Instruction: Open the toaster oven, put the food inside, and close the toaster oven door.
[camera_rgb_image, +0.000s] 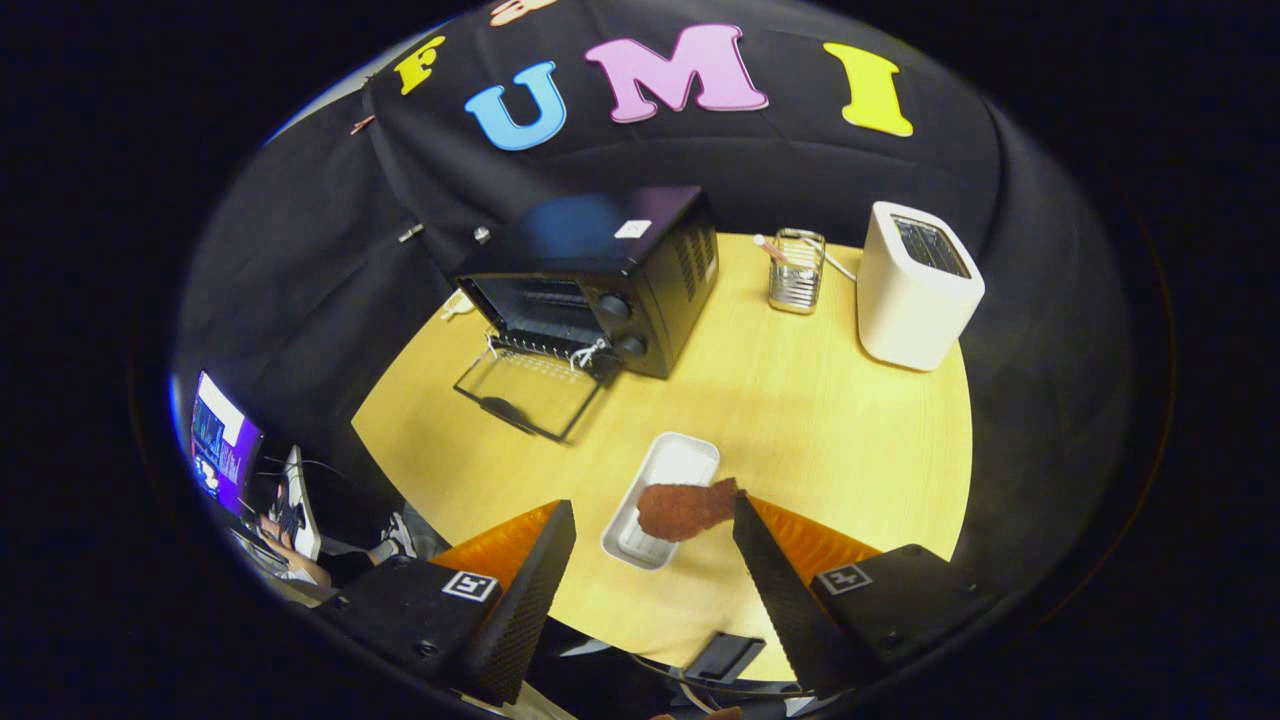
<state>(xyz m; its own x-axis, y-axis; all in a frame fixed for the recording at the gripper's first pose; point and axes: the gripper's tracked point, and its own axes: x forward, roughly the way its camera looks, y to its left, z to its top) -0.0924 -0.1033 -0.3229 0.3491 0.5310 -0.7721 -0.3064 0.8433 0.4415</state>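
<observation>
Between the spread fingers of the gripper (655, 515), nearer the right one, a brown piece of food (685, 508) lies across a white tray (672, 463); beyond stands the toaster oven (600, 280), door (527, 390) down.

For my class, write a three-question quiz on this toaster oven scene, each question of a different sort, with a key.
1. True or false: the toaster oven door is shut.
2. Where is the food? A) inside the toaster oven B) between the fingers of the gripper, over the white tray C) on top of the white toaster
3. Fill in: the wire rack stands between the toaster oven and the ____.

Key:
1. False; the door lies folded down on the table.
2. B; the food touches one finger, and the other stands well off it, so the gripper is open.
3. Toaster.
</observation>
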